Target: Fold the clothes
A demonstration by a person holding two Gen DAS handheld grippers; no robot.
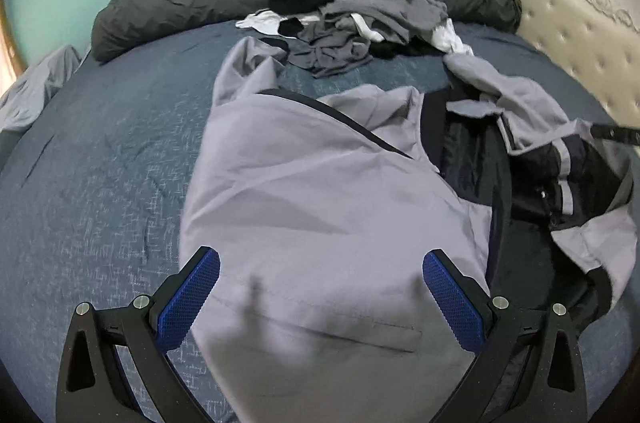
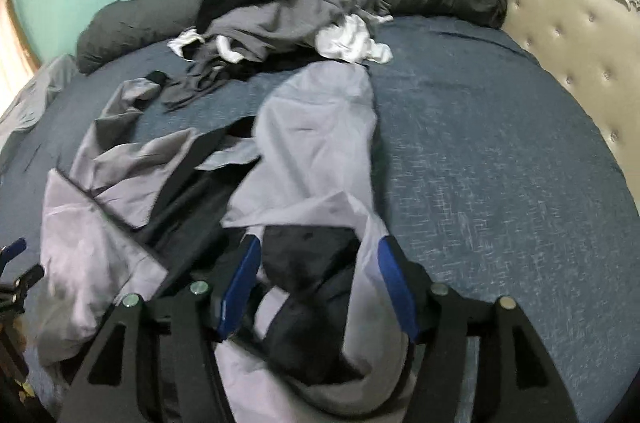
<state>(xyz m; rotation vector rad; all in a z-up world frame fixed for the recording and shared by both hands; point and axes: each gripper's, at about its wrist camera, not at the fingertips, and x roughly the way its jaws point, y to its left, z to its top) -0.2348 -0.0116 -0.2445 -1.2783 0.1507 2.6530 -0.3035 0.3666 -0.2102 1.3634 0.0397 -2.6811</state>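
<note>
A light grey jacket with black trim and dark lining (image 1: 320,183) lies crumpled on the blue bedspread (image 1: 100,163). My left gripper (image 1: 321,267) is open, its blue pads (image 1: 188,303) on either side of the jacket's lower front near a pocket slit. In the right wrist view the same jacket (image 2: 320,151) stretches away with one sleeve toward the clothes pile. My right gripper (image 2: 319,255) is open, with bunched grey and dark jacket fabric between its pads (image 2: 240,287). The left gripper's tip (image 2: 14,251) shows at the left edge.
A pile of black, grey and white clothes (image 1: 360,7) lies at the far side, also in the right wrist view (image 2: 280,11). A dark grey bolster (image 1: 180,7) runs along the teal wall. A cream tufted headboard (image 1: 580,35) stands on the right. Bare bedspread (image 2: 500,143) lies right of the jacket.
</note>
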